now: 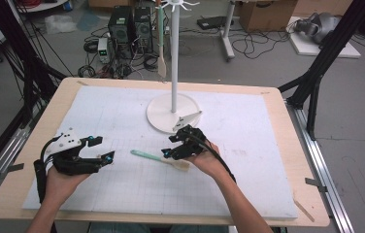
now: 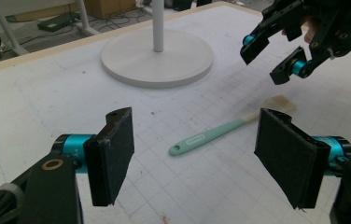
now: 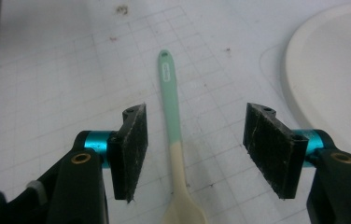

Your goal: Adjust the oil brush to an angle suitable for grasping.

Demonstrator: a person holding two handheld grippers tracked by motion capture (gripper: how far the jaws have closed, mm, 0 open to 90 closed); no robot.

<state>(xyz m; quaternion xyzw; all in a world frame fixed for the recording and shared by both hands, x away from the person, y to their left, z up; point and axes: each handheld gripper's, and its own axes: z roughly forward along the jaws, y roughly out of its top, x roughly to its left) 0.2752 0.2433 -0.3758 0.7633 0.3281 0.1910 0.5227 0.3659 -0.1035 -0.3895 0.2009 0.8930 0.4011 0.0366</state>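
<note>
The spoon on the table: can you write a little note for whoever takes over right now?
Right gripper: open, jaws either side of the spoon, pads not touching it.
Left gripper: open, empty, apart from the spoon at the left of the high view.
Spoon: flat on the white mat, green handle and cream bowl, in front of the white stand's base.
Done: right gripper lined up over the spoon.
Left: probably close on it and lift.
</note>
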